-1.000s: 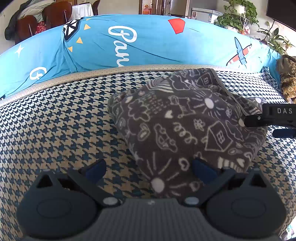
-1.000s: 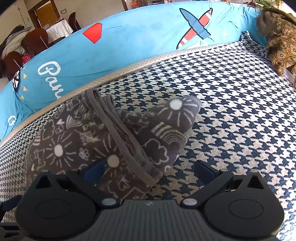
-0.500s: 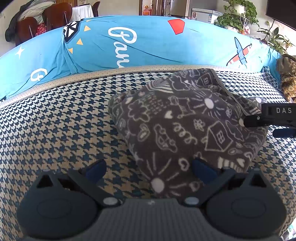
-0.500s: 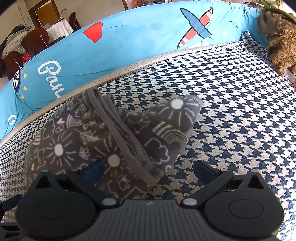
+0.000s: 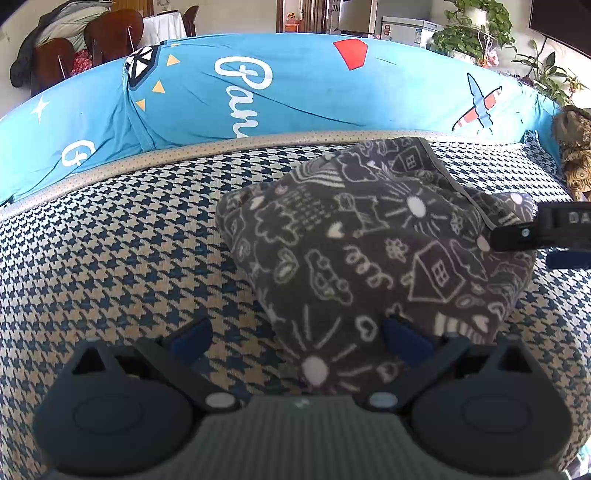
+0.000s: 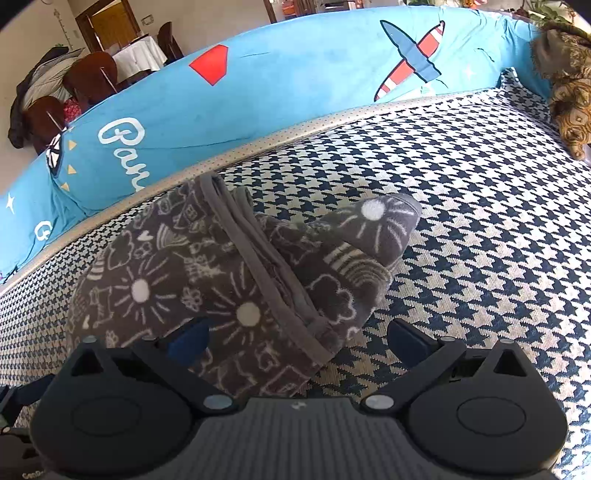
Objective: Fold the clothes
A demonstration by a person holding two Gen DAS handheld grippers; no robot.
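Note:
A grey fleece garment with white doodle prints [image 5: 373, 251] lies folded into a thick bundle on the houndstooth sofa seat [image 5: 122, 251]. My left gripper [image 5: 297, 336] is open just in front of the bundle's near corner, its blue fingertips [image 5: 400, 334] apart with only the cloth's edge between them. In the right wrist view the same garment [image 6: 236, 280] shows its hemmed edges stacked. My right gripper [image 6: 295, 336] is open over the bundle's near right corner. The right gripper's body [image 5: 554, 229] also shows at the left view's right edge.
A blue cushion cover with white lettering and a plane print [image 5: 258, 88] runs along the sofa back. A brown patterned cloth [image 6: 569, 85] sits at the far right end. Chairs [image 5: 110, 33] and plants [image 5: 476, 26] stand behind the sofa.
Hardly anything has moved. Both grippers stay open near the folded bundle, with only a slight shift of view.

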